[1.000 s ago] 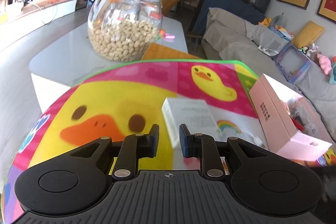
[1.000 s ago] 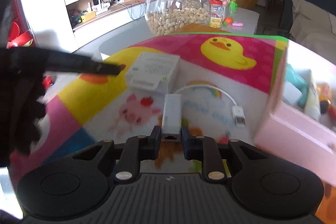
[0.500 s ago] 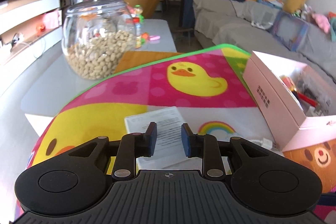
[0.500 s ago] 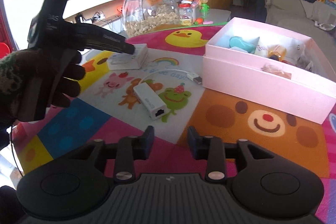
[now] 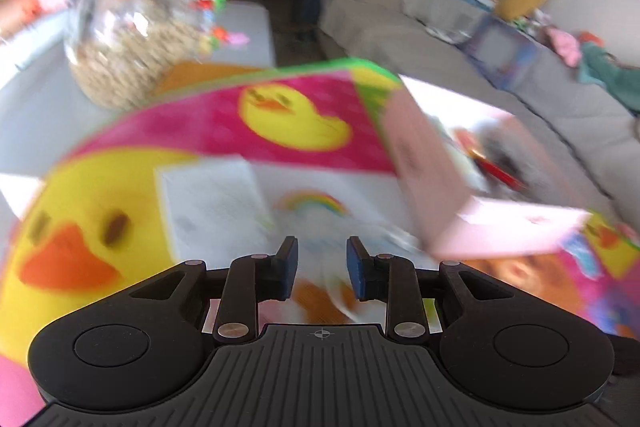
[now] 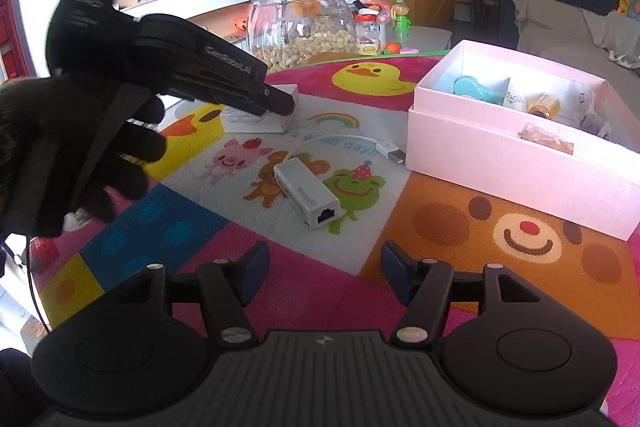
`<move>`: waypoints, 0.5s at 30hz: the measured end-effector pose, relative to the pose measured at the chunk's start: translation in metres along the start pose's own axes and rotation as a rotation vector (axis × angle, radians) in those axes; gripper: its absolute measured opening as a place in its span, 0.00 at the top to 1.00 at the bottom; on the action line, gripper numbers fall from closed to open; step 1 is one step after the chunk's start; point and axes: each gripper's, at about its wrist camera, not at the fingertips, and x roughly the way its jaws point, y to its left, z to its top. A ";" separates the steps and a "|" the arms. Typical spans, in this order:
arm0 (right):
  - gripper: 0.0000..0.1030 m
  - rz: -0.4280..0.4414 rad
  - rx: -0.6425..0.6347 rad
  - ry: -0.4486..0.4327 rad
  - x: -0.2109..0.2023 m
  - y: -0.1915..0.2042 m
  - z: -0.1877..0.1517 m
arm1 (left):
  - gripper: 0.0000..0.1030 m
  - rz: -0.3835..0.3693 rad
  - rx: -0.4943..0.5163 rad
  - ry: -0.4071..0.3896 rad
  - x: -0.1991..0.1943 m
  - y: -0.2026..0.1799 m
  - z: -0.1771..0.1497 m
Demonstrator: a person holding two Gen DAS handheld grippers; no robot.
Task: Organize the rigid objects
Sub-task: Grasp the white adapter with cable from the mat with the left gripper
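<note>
While the right tongs (image 6: 324,273) stand wide and empty, having just been opening, the white adapter (image 6: 307,191) lies free on the cartoon mat (image 6: 480,227) just ahead of them, its cable running toward the pink box (image 6: 520,163) ahead and right. The left tongs (image 5: 322,263), narrowly parted, hold nothing; a white flat box (image 5: 212,207) lies ahead and left of them. That view is blurred.

left wrist view motion-blurred: white box (image 5: 208,203) print unreadable | pink box (image 6: 520,147) cut by right edge | left gripper (image 6: 276,103) hides white box top
</note>
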 end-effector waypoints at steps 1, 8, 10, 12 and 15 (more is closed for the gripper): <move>0.40 -0.001 -0.002 0.000 0.000 0.000 0.000 | 0.71 -0.024 -0.005 0.045 0.002 -0.006 -0.003; 0.39 -0.028 -0.007 -0.003 -0.001 0.002 -0.003 | 0.68 -0.003 0.012 0.134 0.017 -0.032 -0.009; 0.36 -0.027 -0.011 -0.003 -0.002 0.004 -0.004 | 0.69 0.007 0.020 0.136 0.017 -0.035 -0.009; 0.34 -0.025 -0.009 -0.006 -0.003 0.003 -0.005 | 0.69 0.030 0.051 0.116 0.010 -0.040 -0.008; 0.34 -0.006 0.013 -0.011 -0.003 -0.002 -0.004 | 0.69 0.046 0.047 0.088 -0.005 -0.037 -0.007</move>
